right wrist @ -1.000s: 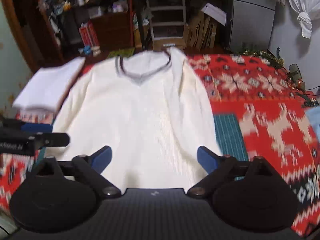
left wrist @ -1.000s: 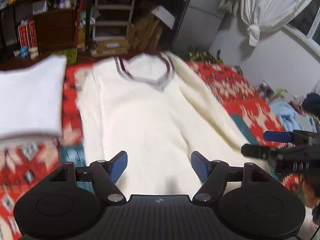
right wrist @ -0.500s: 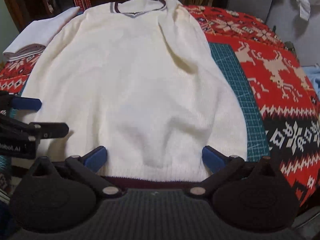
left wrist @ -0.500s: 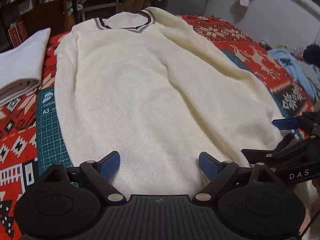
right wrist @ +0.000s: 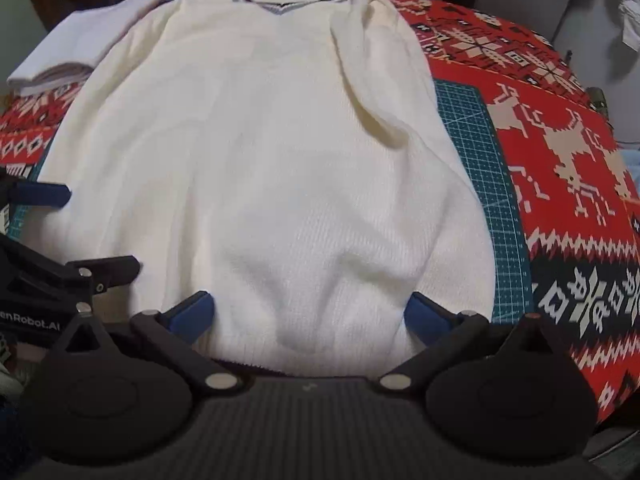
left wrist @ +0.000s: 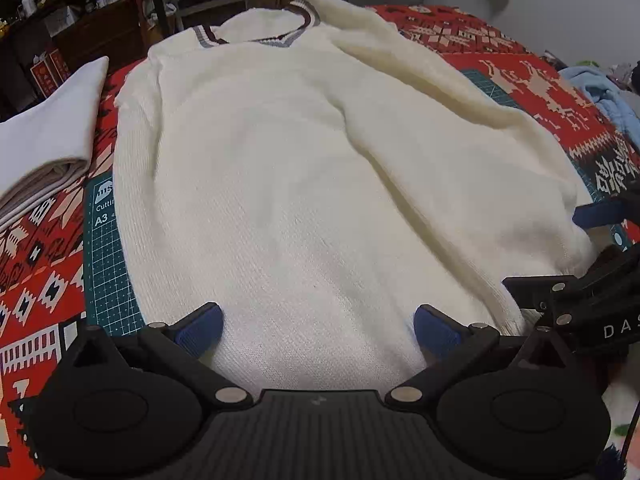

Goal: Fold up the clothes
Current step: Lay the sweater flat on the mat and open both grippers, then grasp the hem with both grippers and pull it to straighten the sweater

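Note:
A cream V-neck sweater (left wrist: pixel 304 184) (right wrist: pixel 256 152) lies flat, front up, with its collar at the far end and its hem nearest me. One sleeve (right wrist: pixel 372 80) is folded down along the right side of the body. My left gripper (left wrist: pixel 318 328) is open, its blue pads spread low over the hem's left part. Over the hem's right part my right gripper (right wrist: pixel 308 314) is open too, with only knit between its pads. Each gripper shows at the edge of the other's view, and neither pinches any cloth.
A green cutting mat (left wrist: pixel 108 264) (right wrist: pixel 484 168) lies under the sweater on a red patterned tablecloth (right wrist: pixel 560 144). A stack of folded white clothes (left wrist: pixel 48 132) (right wrist: pixel 88 40) sits far left. Light blue cloth (left wrist: pixel 600 92) lies at the right. Cluttered shelves stand behind the table.
Both grippers have dropped and tilted down towards the sweater's hem, so the sweater now fills both views. They stay open, side by side.

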The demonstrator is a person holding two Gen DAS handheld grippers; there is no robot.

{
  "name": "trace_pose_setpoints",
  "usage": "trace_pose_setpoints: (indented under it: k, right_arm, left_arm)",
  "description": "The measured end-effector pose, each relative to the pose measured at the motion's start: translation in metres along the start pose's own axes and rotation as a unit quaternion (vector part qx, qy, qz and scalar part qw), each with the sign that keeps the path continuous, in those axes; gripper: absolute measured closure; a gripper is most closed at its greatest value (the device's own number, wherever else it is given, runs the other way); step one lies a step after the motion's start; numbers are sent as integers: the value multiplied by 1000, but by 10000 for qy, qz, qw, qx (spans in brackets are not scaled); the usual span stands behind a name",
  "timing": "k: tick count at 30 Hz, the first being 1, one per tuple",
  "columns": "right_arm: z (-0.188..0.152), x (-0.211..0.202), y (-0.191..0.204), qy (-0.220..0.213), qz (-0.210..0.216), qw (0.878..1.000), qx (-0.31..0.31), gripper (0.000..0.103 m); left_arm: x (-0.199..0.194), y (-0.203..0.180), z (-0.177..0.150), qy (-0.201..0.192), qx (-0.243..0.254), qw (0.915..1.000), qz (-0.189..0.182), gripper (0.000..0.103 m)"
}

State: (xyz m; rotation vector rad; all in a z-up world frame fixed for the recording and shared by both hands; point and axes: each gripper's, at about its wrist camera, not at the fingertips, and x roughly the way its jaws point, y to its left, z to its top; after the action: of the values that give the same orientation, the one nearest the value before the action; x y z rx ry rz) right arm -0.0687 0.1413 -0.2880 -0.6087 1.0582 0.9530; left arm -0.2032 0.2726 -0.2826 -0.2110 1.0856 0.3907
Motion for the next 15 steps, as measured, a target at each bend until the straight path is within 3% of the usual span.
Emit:
trace_pose_setpoints:
  k: [6, 10, 12, 15]
  right_arm:
    - [21, 3, -5, 625, 180, 9973, -344, 0]
    - [31, 2, -11, 892, 229, 9954, -249, 0]
    - [29, 1, -8, 827, 98, 9960, -314, 0]
    - [18, -7, -3, 411, -67, 9986, -330, 0]
  left_arm:
    - [8, -1, 20, 679, 58, 9977, 0, 0]
    - [11, 3, 26, 1027, -335, 9941, 135, 0]
    - [10, 5, 23, 947, -493, 9941, 182, 0]
    - [4, 3, 10, 482, -465, 9975, 227, 0]
